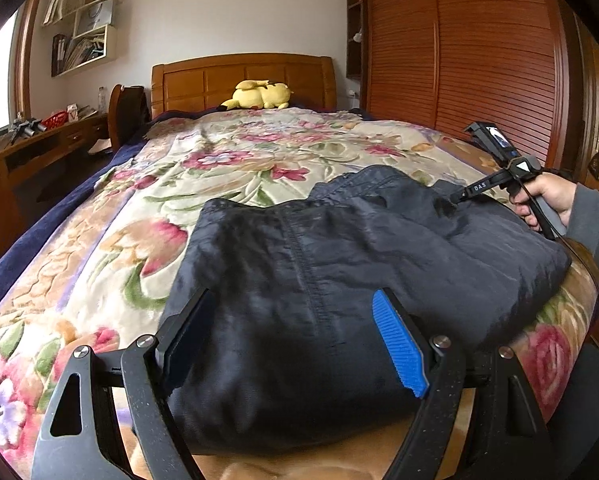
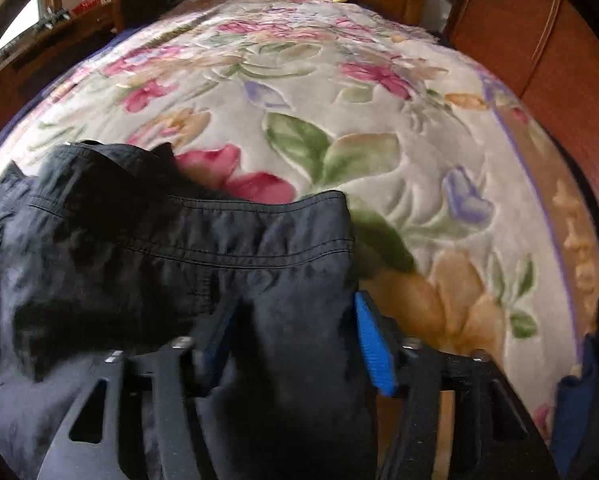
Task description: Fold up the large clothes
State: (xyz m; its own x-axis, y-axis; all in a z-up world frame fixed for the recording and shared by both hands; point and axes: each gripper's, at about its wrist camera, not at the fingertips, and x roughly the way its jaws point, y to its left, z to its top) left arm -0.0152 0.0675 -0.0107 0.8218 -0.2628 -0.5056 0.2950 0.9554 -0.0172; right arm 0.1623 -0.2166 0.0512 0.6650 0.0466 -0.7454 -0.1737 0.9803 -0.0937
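Right tongs [image 2: 295,344] tips buried in dark garment [image 2: 179,248]; fabric motion-blurred, bottom edge crops it.

Both wrist views low, near — facing headboard [image 1: 243,80]

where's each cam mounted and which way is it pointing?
Left wrist: on the left claw, facing up the bed to the headboard over the dark garment; shows its own open fingers, plus the right claw and hand.
Right wrist: on the right claw, angled down at the garment's edge; shows only its own fingers.
Shared: garment, floral blanket, yellow plush.
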